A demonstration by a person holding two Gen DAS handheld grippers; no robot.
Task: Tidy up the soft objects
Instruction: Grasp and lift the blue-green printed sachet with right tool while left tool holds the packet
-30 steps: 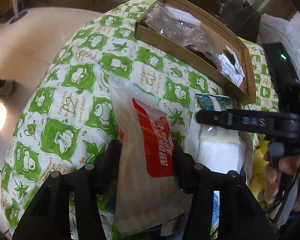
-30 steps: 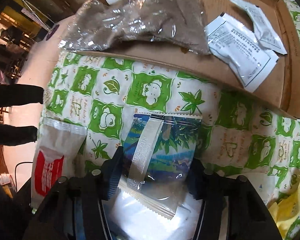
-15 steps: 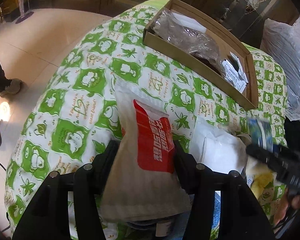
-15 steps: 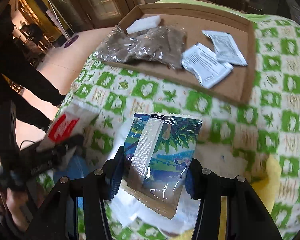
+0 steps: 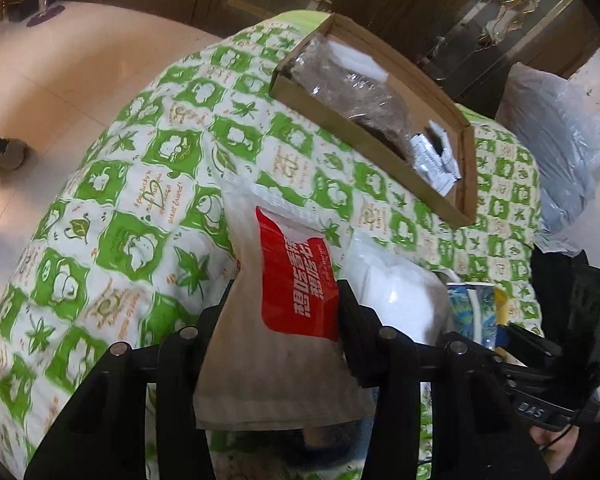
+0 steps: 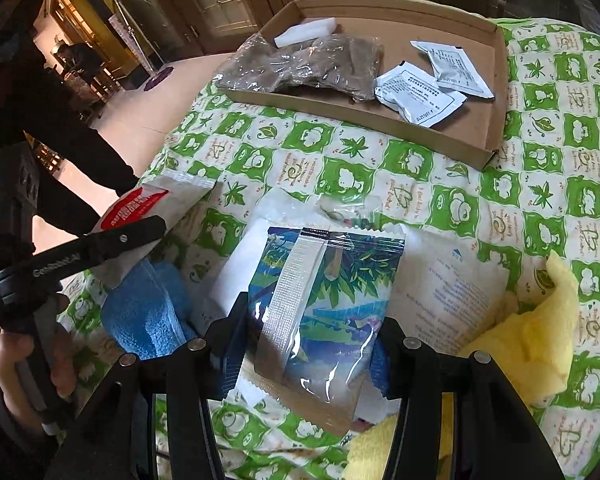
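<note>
Since the earlier frame both packets have lifted off the green-checked worktop (image 6: 452, 184). The left gripper (image 5: 286, 312), jaws closing, pinches the red-labelled pouch (image 5: 288, 320); the right gripper (image 6: 308, 344) clamps the blue leaf-print packet (image 6: 324, 300). Best carry each level to the cardboard tray (image 6: 488, 92), without squeezing harder.

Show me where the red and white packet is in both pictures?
Left wrist view: the red and white packet is at bottom centre, between the left tool's closing jaws.
Right wrist view: it is at the left edge, behind a black tool finger.
Shared landmark: the cardboard tray.
</note>
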